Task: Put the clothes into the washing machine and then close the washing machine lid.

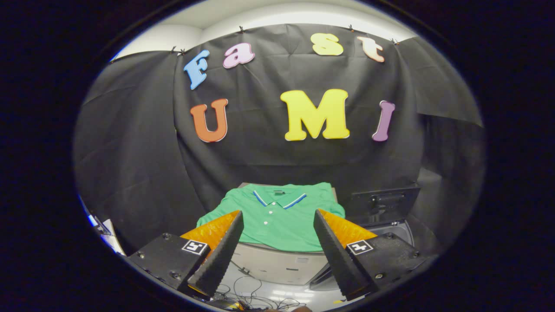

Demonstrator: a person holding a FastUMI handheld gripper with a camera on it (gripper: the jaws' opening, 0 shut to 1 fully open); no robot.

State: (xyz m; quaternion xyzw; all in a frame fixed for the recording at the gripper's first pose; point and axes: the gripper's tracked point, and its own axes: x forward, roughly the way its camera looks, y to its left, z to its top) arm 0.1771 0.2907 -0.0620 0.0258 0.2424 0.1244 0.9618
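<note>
The gripper (277, 236) was wide open and held nothing. The shirt (277, 216) lay flat just ahead, beside the washer (392, 232) with its raised lid (383, 201). Grasping the shirt seemed next.

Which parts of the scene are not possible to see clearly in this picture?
- Washing machine drum: hidden behind the claw's right finger; the claw is open.
- Raised lid: dark against the black cloth, its hinge detail is unclear.
- Green polo shirt: its front hem hangs over the grey box, and both sides are partly covered by the fingers.
- Cables below: too small to follow.
</note>
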